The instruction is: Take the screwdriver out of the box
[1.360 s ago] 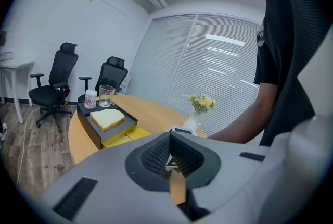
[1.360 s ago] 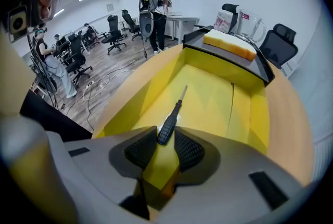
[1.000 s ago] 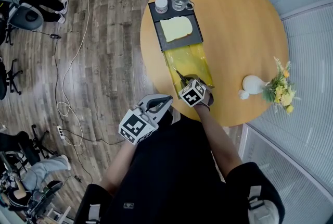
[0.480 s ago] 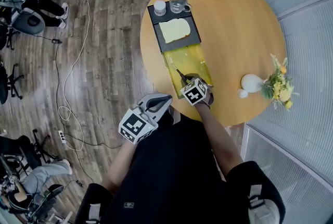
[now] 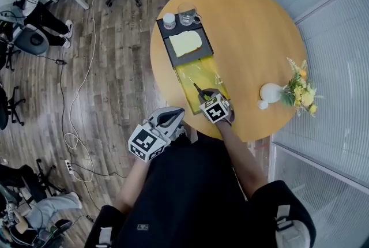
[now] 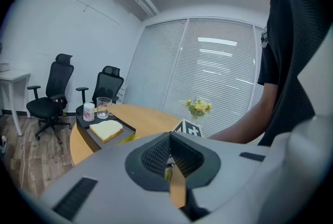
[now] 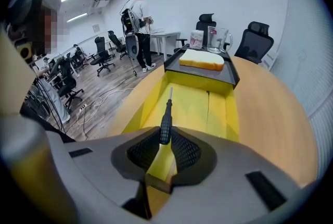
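While the right hand-held gripper [image 7: 165, 137] clamps the dark handle of the screwdriver [image 7: 165, 119], its jaws having just been closing onto it, the tool's thin metal shaft points away from the jaws, out over the floor of the open yellow box [image 7: 195, 103]. The pads press on the butt of the handle from both sides. In the head view the box [image 5: 203, 72] lies at the near left edge of the round worktop [image 5: 259, 39]. It is end to end with a black tray [image 5: 191, 60] that carries a slice of bread [image 5: 184, 43]. The screwdriver [image 5: 196, 89] sits over the box's near end, in front of the right hand-held gripper [image 5: 204, 95]. Whether its tip touches the box floor cannot be told.

The left hand-held gripper [image 5: 176, 116] hangs off the worktop's near edge, beside the person's body. In its own view the left hand-held gripper [image 6: 169, 139] has its jaws together at the tips with nothing between them.

The step in hand looks like the lift-out: the grasp is made and the tool is not yet clear of the yellow walls. The next move calls for raising the handle until the shaft tip is above the box rim. The tool can then go sideways to bare worktop on the box's right, well short of the vase of flowers [image 5: 271, 92] at the right edge, and be set down before the jaws part. Because the grip is near the handle's end, the long shaft may swing, so a steady rise seems wise.
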`<action>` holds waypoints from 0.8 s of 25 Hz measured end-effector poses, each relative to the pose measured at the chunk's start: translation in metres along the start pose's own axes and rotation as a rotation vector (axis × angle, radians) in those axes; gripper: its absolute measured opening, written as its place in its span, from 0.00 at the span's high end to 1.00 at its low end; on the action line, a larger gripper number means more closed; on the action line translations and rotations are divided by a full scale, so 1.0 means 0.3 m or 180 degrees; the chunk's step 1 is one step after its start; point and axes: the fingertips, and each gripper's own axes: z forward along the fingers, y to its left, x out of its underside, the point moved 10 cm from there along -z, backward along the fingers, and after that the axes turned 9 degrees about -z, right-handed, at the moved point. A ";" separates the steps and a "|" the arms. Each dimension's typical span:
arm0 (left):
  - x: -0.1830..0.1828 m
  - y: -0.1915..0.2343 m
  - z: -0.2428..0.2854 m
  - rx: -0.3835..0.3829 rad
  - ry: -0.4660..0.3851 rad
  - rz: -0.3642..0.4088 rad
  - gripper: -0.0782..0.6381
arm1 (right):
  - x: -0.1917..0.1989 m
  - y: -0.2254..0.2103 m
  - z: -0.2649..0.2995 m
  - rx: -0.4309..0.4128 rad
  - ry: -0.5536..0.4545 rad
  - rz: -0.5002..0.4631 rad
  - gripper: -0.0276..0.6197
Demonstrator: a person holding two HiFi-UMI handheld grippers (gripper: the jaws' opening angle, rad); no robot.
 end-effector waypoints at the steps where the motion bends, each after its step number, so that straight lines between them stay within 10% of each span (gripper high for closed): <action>1: -0.001 0.000 -0.005 -0.0006 -0.0014 0.0005 0.89 | 0.002 0.003 -0.014 0.0004 -0.0039 0.0049 0.86; 20: 0.005 -0.043 -0.106 -0.0033 -0.0124 0.0171 0.89 | 0.167 0.117 -0.178 -0.0063 -0.0921 0.0723 0.86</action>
